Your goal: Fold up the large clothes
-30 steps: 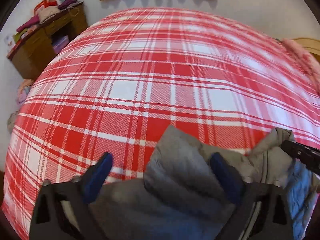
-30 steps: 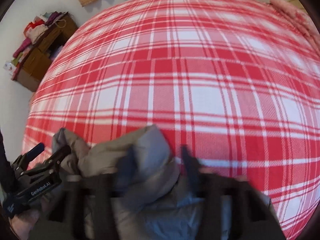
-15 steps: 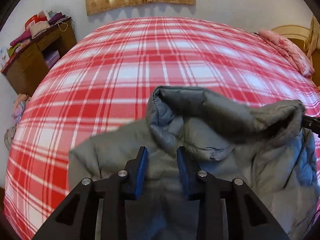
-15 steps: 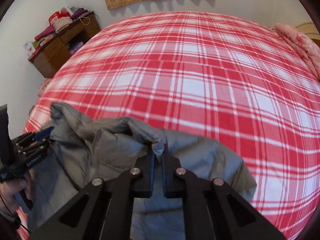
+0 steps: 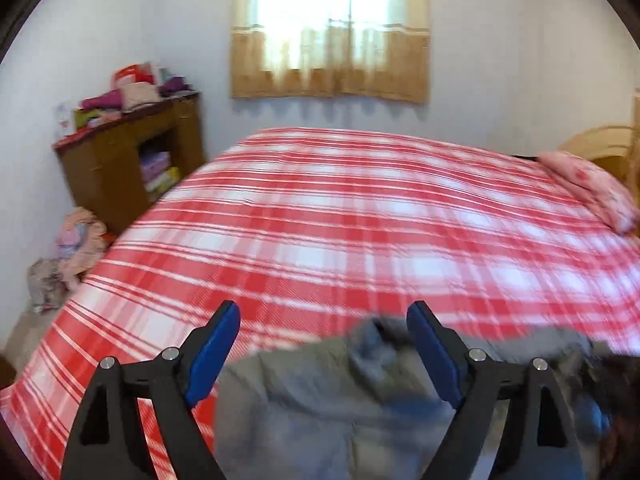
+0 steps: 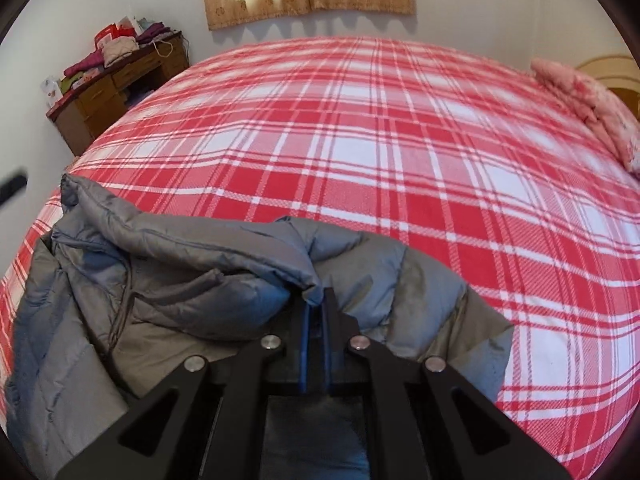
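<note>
**Right tool pinches the jacket, left tool spread wide above it**

The right tool point(image 6: 315, 312) has its two blue-padded fingers drawn almost together, with a fold of the grey puffer jacket point(image 6: 192, 280) caught between them near the collar edge. The jacket lies bunched on the near edge of the bed point(image 6: 400, 152), which is covered in a red and white plaid sheet. Its quilted body spills toward the left and the lower part of the right wrist view.

The left tool point(image 5: 324, 344) stands wide apart, its blue pads point(image 5: 212, 348) clear of any cloth and holding nothing. Below and between those fingers the jacket point(image 5: 320, 400) shows as a blurred grey mass on the bed point(image 5: 360, 220), and the fingers do not appear to touch it.

A pink pillow point(image 6: 592, 100) sits at the far right of the bed. A brown wooden desk point(image 5: 120, 168) piled with clothes stands against the wall to the left, under a curtained window point(image 5: 332, 32).
</note>
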Demonstrator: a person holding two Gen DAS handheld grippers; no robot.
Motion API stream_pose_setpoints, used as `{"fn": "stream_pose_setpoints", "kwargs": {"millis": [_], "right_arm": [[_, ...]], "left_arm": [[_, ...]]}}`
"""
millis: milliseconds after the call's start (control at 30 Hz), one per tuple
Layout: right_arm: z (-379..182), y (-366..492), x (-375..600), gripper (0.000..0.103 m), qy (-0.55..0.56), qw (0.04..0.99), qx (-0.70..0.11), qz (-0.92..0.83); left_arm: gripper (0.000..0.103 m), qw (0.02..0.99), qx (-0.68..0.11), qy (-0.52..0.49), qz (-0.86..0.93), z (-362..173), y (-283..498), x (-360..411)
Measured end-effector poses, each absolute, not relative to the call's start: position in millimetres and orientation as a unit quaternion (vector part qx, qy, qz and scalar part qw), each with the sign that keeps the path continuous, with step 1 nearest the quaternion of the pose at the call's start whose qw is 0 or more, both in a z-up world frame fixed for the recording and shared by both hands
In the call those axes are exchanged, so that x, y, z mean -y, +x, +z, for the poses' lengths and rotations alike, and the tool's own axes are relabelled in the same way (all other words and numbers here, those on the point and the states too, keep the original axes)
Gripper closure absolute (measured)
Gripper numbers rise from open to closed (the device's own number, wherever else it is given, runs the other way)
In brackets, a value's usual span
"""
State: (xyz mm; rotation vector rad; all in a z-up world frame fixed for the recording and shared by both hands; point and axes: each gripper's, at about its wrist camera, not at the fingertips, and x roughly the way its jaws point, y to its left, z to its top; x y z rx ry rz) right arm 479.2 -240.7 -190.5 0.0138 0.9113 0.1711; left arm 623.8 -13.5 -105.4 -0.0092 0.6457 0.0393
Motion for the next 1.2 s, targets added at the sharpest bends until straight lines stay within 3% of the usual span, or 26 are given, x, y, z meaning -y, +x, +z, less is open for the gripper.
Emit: {"fn": "stream_pose_setpoints", "kwargs": {"millis": [167, 433, 600, 733, 767, 800, 867, 933, 967, 1000, 1200], "right_arm": [[-189, 472, 240, 0.097, -0.01, 0.898, -0.43, 0.089], [-186, 461, 252, 0.095, 0.013, 0.894, -0.436, 0.103], [-150, 448, 269, 0.088, 0.037, 0.913, -0.401, 0.071], [-124, 466, 263, 0.087, 0.052, 0.913, -0.4, 0.064], [-118, 473, 257, 0.08, 0.053, 0.912, -0.402, 0.058], [-116, 478, 253, 0.053, 0.054, 0.91, -0.407, 0.056], [-113, 492, 239, 0.027, 0.055, 0.908, -0.41, 0.064], [-114, 504, 222, 0.048, 0.038, 0.905, -0.419, 0.058], [-119, 512, 216, 0.072, 0.043, 0.9, -0.429, 0.058], [-123, 518, 212, 0.083, 0.049, 0.897, -0.436, 0.059], [-164, 511, 194, 0.081, 0.044, 0.88, -0.468, 0.06]], "left_arm": [[0.017, 0.923, -0.379, 0.04, 0.059, -140, 666, 19], [0.017, 0.897, -0.428, 0.105, 0.035, -204, 631, 31], [0.017, 0.896, -0.429, 0.11, 0.024, -202, 628, 31], [0.017, 0.916, -0.394, 0.074, 0.027, -169, 619, 26], [0.017, 0.923, -0.38, 0.06, 0.026, -158, 616, 25], [0.017, 0.931, -0.361, 0.047, 0.026, -142, 613, 26], [0.017, 0.941, -0.334, 0.037, 0.038, -123, 614, 30], [0.017, 0.944, -0.327, 0.028, 0.039, -115, 625, 37], [0.017, 0.941, -0.337, 0.025, 0.036, -117, 636, 41], [0.017, 0.936, -0.35, 0.026, 0.032, -123, 647, 47], [0.017, 0.912, -0.407, 0.049, 0.003, -170, 651, 62]]}}
